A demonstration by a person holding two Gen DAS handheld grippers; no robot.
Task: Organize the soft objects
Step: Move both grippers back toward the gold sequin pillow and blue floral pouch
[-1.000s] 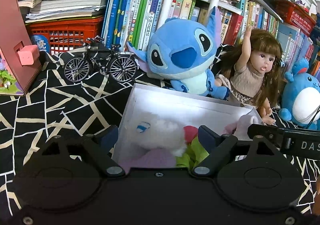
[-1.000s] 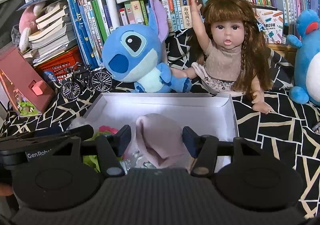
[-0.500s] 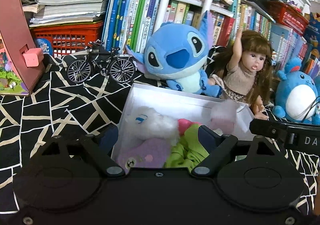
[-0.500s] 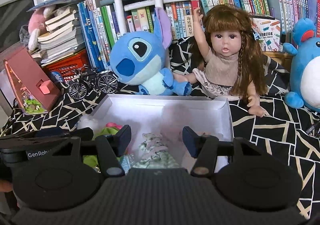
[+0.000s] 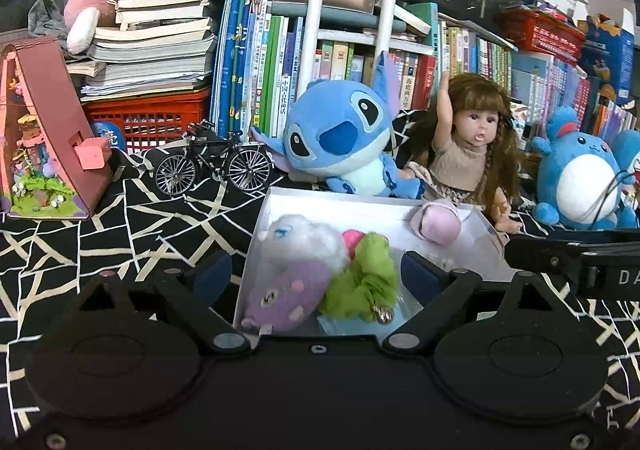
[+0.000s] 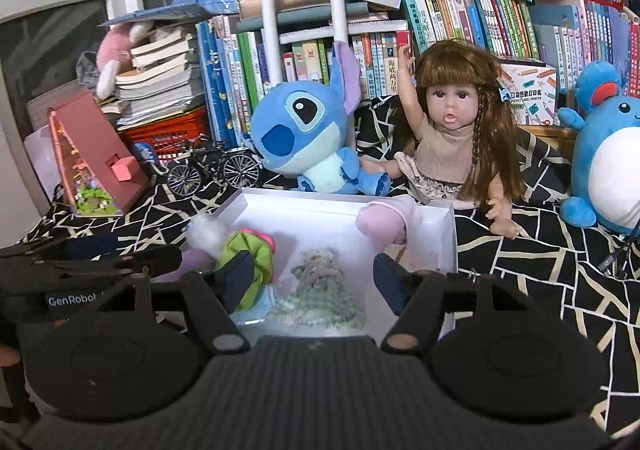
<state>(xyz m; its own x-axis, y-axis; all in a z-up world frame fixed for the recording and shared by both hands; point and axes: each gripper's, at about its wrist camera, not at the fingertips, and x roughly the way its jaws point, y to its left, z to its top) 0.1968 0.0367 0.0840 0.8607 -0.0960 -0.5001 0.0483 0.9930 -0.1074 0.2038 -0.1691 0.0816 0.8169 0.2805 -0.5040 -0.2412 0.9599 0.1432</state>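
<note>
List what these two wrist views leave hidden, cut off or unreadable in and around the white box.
- White box: its near wall is hidden in both views by the claw bodies.
- Purple plush: lower edge covered by the left claw body in the left view.
- Pink soft item: blurred in the right view; its type is unclear.
- Green-white fabric: near end hidden behind the right claw body.

Your counter, under a black cloth with cream lines (image 5: 100,218), carries: white box (image 5: 320,206), model bicycle (image 5: 212,166), pink miniature house (image 5: 44,138), Stitch plush (image 5: 340,142), doll (image 5: 472,146), blue round plush (image 5: 580,178).
</note>
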